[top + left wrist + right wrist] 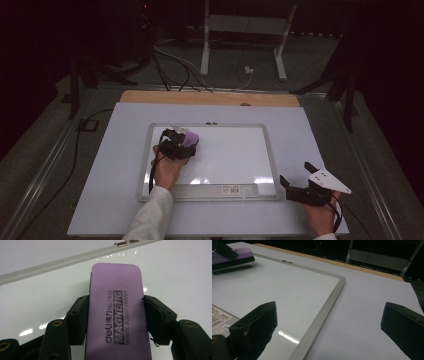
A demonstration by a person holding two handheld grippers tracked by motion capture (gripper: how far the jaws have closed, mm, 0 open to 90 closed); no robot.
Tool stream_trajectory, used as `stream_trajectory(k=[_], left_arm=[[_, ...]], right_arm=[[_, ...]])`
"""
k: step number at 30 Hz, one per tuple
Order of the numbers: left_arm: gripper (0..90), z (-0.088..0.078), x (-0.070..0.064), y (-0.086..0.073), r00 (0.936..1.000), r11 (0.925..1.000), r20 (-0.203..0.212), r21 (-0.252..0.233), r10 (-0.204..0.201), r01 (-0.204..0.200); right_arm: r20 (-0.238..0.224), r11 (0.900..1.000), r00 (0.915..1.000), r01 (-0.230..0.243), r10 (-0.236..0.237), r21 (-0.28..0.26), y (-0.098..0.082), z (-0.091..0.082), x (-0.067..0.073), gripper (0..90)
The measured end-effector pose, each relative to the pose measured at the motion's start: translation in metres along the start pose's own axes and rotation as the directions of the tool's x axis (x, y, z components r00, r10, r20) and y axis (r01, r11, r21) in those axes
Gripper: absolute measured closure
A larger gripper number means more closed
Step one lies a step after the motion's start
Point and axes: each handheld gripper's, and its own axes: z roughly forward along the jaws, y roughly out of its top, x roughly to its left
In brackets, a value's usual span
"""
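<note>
Left tongs (116,315) clamp the eraser (117,315) over the whiteboard's (270,150) upper-left corner; keep it flat and pressed while wiping; right tongs (300,182), wide apart, idle off its lower-right corner.

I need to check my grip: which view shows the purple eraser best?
The left gripper view: the eraser is close up, its printed label readable, both jaws pressing its sides over the whiteboard. The high view shows it small, ahead of the left gripper. The right gripper view catches just its end, at the top left corner.
</note>
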Motion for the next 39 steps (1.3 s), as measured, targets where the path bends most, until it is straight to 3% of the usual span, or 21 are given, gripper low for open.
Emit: stream_trajectory(k=[23,39], left_arm=[[42.0,-0.028,0.007,-0.003,0.9991,0.9966,0.003,-0.070,-0.043,0.043],[42.0,-0.045,0.016,-0.012,0.9973,0.9933,-0.002,-0.090,-0.073,0.073]], right_arm=[[0.003,1.000,1.0000,-0.004,0.004,-0.002,0.000,0.000,0.000,1.0],[0.000,1.000,1.0000,-0.006,0.006,-0.003,0.000,0.000,0.000,1.0]])
